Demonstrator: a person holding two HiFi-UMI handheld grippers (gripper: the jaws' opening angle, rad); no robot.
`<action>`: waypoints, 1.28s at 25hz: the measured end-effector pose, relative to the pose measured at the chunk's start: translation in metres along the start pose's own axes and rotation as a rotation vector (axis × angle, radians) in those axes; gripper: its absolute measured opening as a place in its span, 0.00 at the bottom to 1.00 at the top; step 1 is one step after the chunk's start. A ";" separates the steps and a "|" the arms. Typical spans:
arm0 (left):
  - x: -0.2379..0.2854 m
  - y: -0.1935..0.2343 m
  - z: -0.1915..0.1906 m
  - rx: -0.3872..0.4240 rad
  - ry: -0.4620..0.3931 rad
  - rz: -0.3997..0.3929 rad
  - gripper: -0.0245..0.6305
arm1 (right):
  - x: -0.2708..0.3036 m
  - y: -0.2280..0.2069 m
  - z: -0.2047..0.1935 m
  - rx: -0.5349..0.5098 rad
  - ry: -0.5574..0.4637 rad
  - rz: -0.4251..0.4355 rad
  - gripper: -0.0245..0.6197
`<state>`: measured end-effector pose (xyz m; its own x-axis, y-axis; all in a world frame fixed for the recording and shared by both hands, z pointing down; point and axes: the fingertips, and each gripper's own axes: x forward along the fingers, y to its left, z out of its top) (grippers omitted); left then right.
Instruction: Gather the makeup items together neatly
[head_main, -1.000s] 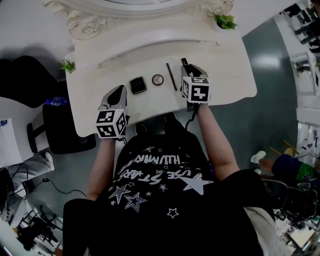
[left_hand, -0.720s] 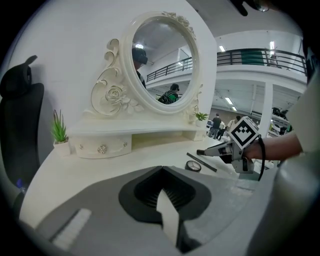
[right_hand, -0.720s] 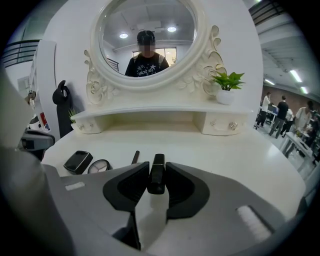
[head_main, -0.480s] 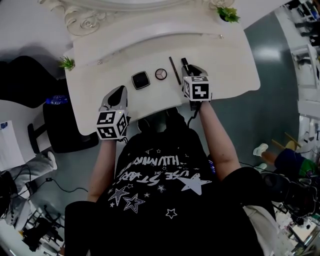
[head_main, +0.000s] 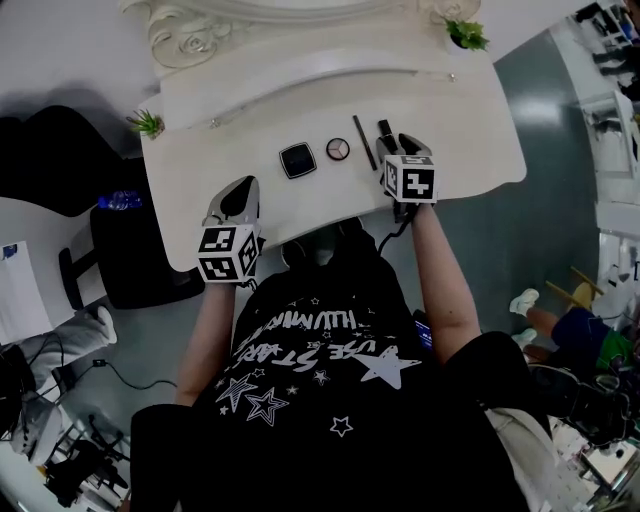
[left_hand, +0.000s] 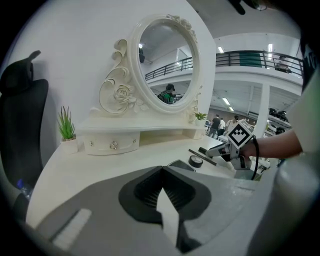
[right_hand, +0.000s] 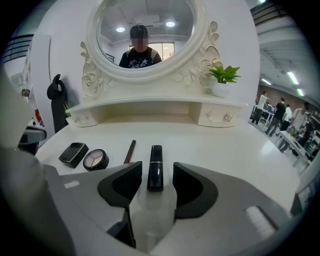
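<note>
Far left, at the back corner of the table: a small potted plant, well clear of the work. Next, over the near edge: the left claw, pressed together on nothing, pointing toward the makeup but well apart from it.

Then the row itself, mid-table: a square compact, a round compact just beside it, a slim pencil lying front to back, and a black lipstick parallel to the pencil and near it. Around that lipstick: the right claw, just been opening, with pads apart on both sides and the lipstick flat on the table between them, apparently touched by neither. Reads as a release after placing, with the gathering close to done.

Risks from here, as a judgement:
- Pulling the right claw back at a slant could catch the lipstick's near end with a pad and swing it out of line, or shove it into the pencil.
- Easy to roll the thin pencil with a nudge and spoil the spacing.
- Lifting away with one pad dragging could flick the lipstick toward the table's right side.
- Sweeping the left claw in while closed could knock the square compact rather than grip it.

Safest guess: back straight out along the lipstick's length, jaws wide.
</note>
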<state>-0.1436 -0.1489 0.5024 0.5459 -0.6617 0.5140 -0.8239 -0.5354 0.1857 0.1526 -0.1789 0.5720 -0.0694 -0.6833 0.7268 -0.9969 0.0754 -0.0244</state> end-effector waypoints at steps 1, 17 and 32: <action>-0.002 0.002 0.000 -0.001 -0.003 -0.003 0.04 | -0.004 -0.001 0.000 0.009 -0.008 -0.012 0.39; -0.029 0.007 -0.024 -0.031 -0.027 -0.038 0.04 | -0.054 0.037 -0.003 0.022 -0.087 -0.052 0.50; -0.073 -0.108 -0.067 -0.071 -0.069 0.054 0.04 | -0.135 0.036 -0.040 -0.008 -0.211 0.129 0.26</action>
<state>-0.1046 -0.0079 0.5007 0.5076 -0.7246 0.4661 -0.8598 -0.4613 0.2192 0.1279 -0.0550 0.5009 -0.2032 -0.8040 0.5588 -0.9790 0.1771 -0.1012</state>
